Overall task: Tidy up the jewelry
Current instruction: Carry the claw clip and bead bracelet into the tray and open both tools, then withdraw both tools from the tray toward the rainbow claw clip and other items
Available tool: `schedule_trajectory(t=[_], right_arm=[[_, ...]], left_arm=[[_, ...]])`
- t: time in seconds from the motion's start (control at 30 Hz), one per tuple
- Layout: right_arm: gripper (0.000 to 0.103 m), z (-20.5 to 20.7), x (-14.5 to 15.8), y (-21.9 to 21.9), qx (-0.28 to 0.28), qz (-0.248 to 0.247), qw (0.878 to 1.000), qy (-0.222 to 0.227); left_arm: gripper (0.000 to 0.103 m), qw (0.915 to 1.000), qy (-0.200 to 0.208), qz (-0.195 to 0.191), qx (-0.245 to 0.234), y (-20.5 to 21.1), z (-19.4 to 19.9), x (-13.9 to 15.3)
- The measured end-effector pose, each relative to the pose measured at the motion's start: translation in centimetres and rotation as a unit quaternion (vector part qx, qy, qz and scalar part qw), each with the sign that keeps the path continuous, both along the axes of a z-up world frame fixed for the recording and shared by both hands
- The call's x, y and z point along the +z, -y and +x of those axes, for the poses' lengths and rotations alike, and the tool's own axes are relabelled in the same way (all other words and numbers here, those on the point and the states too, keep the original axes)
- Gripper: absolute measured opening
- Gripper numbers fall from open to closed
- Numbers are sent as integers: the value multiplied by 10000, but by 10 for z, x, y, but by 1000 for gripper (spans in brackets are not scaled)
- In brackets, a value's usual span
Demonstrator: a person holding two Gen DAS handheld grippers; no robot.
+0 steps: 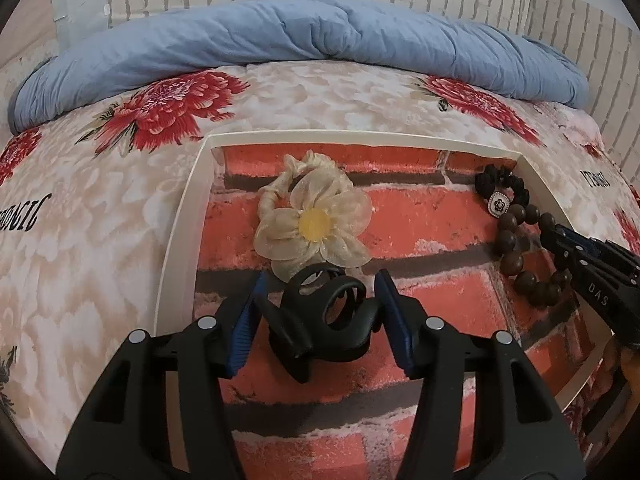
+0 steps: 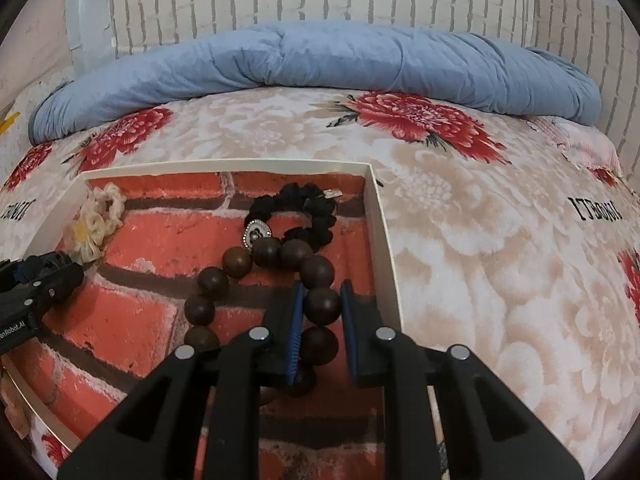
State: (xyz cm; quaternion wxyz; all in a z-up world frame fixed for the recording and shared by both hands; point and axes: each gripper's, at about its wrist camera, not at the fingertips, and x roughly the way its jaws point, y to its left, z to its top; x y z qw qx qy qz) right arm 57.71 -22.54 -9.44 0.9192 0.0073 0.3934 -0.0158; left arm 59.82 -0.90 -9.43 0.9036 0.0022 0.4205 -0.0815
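White brick wallpaper and a rumpled blue duvet (image 1: 304,36) back a bed with a rose-printed bedspread (image 1: 100,216), and on it lies a shallow white-rimmed tray (image 1: 180,220) lined with a red-brick print.

Our left gripper (image 1: 320,312) stands spread around a black hair claw clip (image 1: 320,316). There is a gap on each side between clip and blue pads, so we judge nothing is pinched yet. Just beyond the clip lies a cream flower scrunchie (image 1: 312,216).

Our right gripper (image 2: 320,320) brackets one bead of the brown wooden bead bracelet (image 2: 236,262) near the tray's right wall. The left pad looks to be touching the bead and the right pad is a little off it, so we take the jaws as partly open. A black scrunchie (image 2: 296,204) with a white charm touches the bracelet's far end.

We judge both hands are at the grasping step. Next each needs to squeeze squarely, then lift slowly, since round beads and a curved clip may slip.
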Motion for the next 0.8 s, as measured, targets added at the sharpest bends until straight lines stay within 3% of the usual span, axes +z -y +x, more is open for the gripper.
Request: schedule_trajectory(t=[0.4,0.47,0.53,0.67,0.73,0.8], right_arm=[[22,0,-2,2,65,135,9999,-46],[34,-3,2,2,89,164,9998,-12],[50,-8,9,1,89,171,9997,130],[61,-17,23,2,4,144,9990,414],[77,-20,29,5,-104,128,9982,571],[84,-24,35,9,-208,186,9971,702]], left_arm=[[54,9999,-33,-135,-21,0,-3,0],[56,9999,53,-145,-21,0,-6,6],[67,9997,196,-127,-16,2,-12,14],[79,9988,489,-89,2,4,-23,31],[91,9976,677,-86,75,3,-28,40],[95,9964,829,-112,143,2,-33,48]])
